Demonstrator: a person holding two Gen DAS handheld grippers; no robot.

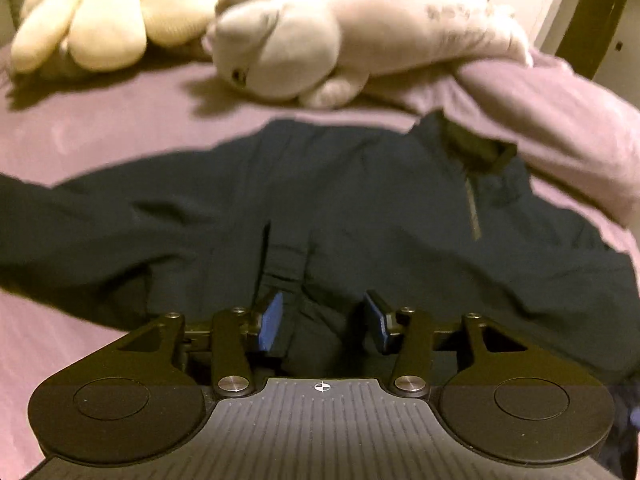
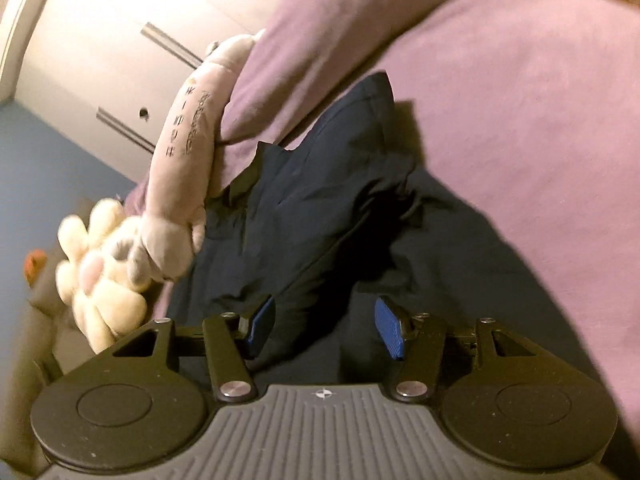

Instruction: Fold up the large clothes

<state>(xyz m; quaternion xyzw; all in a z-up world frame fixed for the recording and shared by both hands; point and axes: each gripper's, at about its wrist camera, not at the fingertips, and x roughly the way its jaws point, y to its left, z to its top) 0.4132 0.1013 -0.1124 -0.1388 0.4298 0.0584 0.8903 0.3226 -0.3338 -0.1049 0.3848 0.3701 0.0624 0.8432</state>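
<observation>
your left gripper [image 1: 324, 322] has its fingers [image 1: 272, 322] released: the two blue pads stand apart and nothing is pinched between them. dark fabric of the jacket [image 1: 320, 200] lies under and beyond the gap, but the pads do not press on it. your right gripper [image 2: 326, 326] is in the same state: fingers [image 2: 390, 328] spread, blue pads apart, dark cloth visible below the gap and no grip on it.

in the left wrist view, the jacket is spread across the bed [image 1: 120, 128], which has a mauve sheet. its collar [image 1: 476, 152] sits toward the upper right, with a short zip [image 1: 472, 208] running down from it. one sleeve reaches out to the left edge of the view. the fabric is dark navy and lies mostly flat with shallow creases.

in the right wrist view, the jacket [image 2: 320, 200] appears bunched, with a raised fold running up toward a pointed corner next to a mauve pillow [image 2: 520, 100].

beyond the jacket, a grey plush rabbit [image 1: 320, 40] lies on its side on the bed, near the collar end. just beside it rests a cream flower-shaped plush [image 1: 112, 12]. a white wardrobe [image 2: 100, 60] with slim handles stands behind the bed. both views are blurred.
</observation>
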